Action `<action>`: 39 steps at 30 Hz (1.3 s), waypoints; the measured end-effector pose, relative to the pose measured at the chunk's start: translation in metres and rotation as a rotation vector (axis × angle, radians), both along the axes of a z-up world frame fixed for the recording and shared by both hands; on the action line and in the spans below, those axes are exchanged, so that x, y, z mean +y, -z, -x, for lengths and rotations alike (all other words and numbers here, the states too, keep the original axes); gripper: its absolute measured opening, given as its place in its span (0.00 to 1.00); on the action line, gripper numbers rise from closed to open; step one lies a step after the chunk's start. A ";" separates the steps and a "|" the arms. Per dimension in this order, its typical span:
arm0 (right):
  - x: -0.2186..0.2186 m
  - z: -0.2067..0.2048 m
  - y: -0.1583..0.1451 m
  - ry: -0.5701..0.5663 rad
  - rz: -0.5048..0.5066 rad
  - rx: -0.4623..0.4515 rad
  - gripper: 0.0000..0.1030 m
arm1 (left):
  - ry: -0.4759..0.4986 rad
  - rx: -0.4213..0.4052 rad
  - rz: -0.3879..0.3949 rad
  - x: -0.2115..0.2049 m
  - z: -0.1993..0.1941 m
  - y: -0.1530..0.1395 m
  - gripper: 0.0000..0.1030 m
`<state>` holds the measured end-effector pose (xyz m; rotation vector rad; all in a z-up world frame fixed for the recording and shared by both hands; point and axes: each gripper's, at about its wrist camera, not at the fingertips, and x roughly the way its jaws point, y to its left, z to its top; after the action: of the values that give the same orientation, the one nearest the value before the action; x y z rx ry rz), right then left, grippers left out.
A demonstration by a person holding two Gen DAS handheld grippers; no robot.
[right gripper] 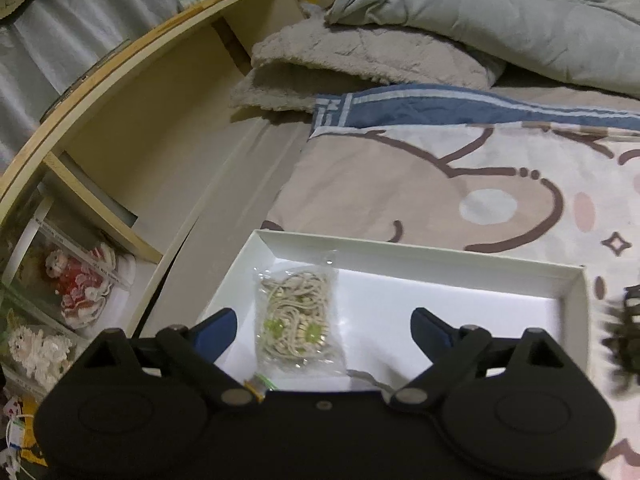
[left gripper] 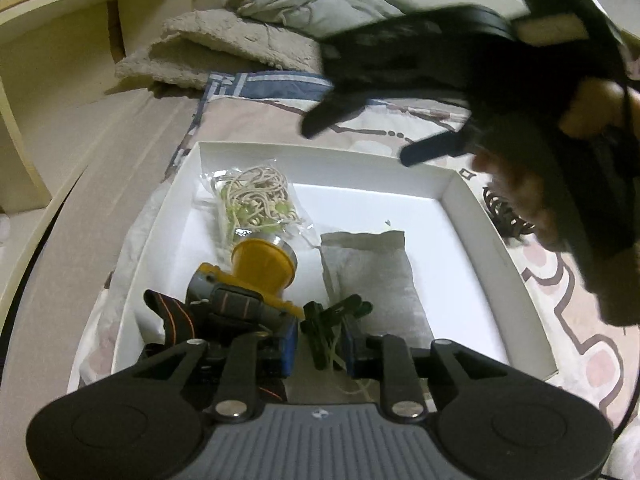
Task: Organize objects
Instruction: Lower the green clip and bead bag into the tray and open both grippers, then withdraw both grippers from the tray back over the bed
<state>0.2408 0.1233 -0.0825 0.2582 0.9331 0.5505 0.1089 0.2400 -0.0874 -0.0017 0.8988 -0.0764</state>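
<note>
White box (left gripper: 472, 216) sits on the patterned bedspread (right gripper: 420, 184), its near edge cut off behind both tools; dark spiky thing (right gripper: 624, 332) at right edge is too blurred to identify. Right gripper (right gripper: 324, 326) spread wide, empty, above the bagged cord (right gripper: 298, 320). Left gripper (left gripper: 320, 350), lower centre, slightly parted around a black clip (left gripper: 332, 320), contact unclear, beside the yellow headlamp (left gripper: 256, 268).

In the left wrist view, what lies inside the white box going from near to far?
Black clips → yellow headlamp → clear bag of cords → far wall of the white box.
</note>
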 end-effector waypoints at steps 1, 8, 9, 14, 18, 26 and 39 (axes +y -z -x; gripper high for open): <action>-0.005 0.002 -0.001 -0.005 -0.003 -0.002 0.91 | -0.004 -0.001 0.001 0.001 0.000 -0.001 0.25; -0.032 0.020 -0.010 -0.025 0.004 -0.020 0.91 | -0.027 -0.006 -0.009 0.002 0.002 -0.010 0.25; -0.036 0.024 -0.011 -0.029 0.008 -0.025 0.91 | -0.030 -0.007 -0.010 0.001 0.003 -0.012 0.25; -0.051 0.039 -0.019 -0.057 0.029 -0.063 0.91 | -0.041 -0.013 -0.014 -0.002 0.007 -0.020 0.27; -0.062 0.052 -0.025 -0.085 0.048 -0.099 0.91 | -0.055 -0.016 -0.014 -0.006 0.010 -0.027 0.33; -0.084 0.076 -0.033 -0.122 0.075 -0.143 0.90 | -0.070 -0.029 -0.011 -0.013 0.018 -0.037 0.49; -0.119 0.111 -0.038 -0.147 0.136 -0.200 0.93 | -0.121 -0.044 0.007 -0.024 0.035 -0.051 0.87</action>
<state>0.1296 0.0042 -0.0442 0.0107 0.7951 0.6331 0.0737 0.2159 -0.0362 -0.0609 0.8531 0.0332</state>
